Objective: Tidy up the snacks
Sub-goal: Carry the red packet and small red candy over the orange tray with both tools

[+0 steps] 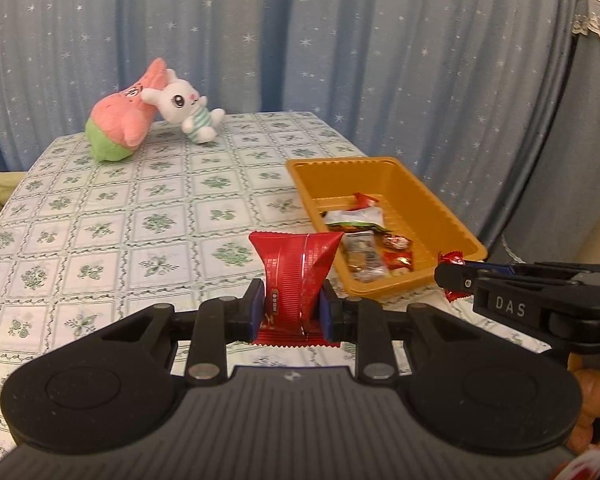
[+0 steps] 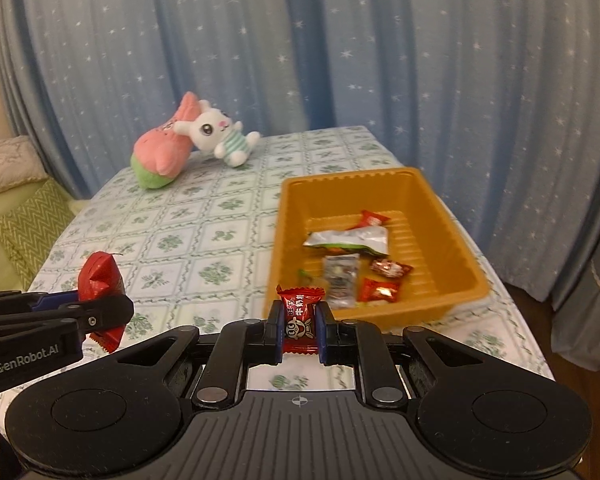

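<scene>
While the left gripper (image 1: 291, 307) pinches a crinkly red foil packet (image 1: 296, 268), the right gripper (image 2: 299, 330) pinches a small red wrapped candy (image 2: 299, 314). Both hang near the ribbed orange plastic tray (image 2: 440, 216) at the table's right edge.

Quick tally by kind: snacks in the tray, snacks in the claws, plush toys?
Snacks in tray: 5 clear; a greenish scrap beside them is too small to tell
Snacks in claws: 2 (left claw, right claw)
Plush toys: 2 (pink, bunny)
Total: 9

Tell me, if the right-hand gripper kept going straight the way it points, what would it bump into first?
Probably the near wall of the orange tray, just ahead of the right gripper and its red candy. Depth is hard to judge; it might clear the rim.
</scene>
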`<action>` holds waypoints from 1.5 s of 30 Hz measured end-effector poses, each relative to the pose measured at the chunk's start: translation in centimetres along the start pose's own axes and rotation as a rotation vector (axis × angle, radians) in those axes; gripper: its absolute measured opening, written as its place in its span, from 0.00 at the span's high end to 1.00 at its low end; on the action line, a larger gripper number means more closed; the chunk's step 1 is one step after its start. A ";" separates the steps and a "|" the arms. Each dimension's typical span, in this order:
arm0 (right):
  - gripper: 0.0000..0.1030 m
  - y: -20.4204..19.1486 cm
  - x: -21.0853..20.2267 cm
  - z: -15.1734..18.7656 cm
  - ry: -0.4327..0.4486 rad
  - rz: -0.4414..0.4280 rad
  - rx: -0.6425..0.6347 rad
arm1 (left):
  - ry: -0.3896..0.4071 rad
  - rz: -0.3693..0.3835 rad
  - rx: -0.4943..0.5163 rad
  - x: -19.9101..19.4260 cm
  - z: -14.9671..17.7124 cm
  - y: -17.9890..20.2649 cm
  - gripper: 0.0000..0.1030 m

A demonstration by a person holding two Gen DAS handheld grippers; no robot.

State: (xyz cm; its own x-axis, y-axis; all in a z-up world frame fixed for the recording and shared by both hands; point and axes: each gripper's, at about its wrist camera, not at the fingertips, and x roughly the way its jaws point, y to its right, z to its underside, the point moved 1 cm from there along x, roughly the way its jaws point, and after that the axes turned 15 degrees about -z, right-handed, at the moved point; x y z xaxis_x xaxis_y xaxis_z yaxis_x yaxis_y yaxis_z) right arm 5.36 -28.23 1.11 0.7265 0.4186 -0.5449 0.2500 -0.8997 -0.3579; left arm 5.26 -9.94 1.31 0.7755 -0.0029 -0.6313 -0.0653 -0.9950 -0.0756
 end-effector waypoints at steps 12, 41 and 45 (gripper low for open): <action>0.85 3.0 -2.0 -0.5 0.033 0.043 0.048 | -0.013 0.053 0.040 0.6 -0.7 3.3 0.76; 0.85 10.1 0.8 -4.4 0.032 0.090 0.063 | -0.079 0.121 0.075 8.0 -4.6 9.4 0.76; 0.85 10.6 1.4 -5.1 0.031 0.086 0.057 | -0.091 0.125 0.067 8.8 -5.0 9.7 0.76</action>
State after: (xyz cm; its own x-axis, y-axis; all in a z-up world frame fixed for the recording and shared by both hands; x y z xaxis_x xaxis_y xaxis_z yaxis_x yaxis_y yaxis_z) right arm 12.25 -37.79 0.43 0.7636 0.3351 -0.5519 0.1498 -0.9234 -0.3535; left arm 14.59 -20.14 -1.15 0.6992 -0.1138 -0.7058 -0.2015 -0.9786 -0.0419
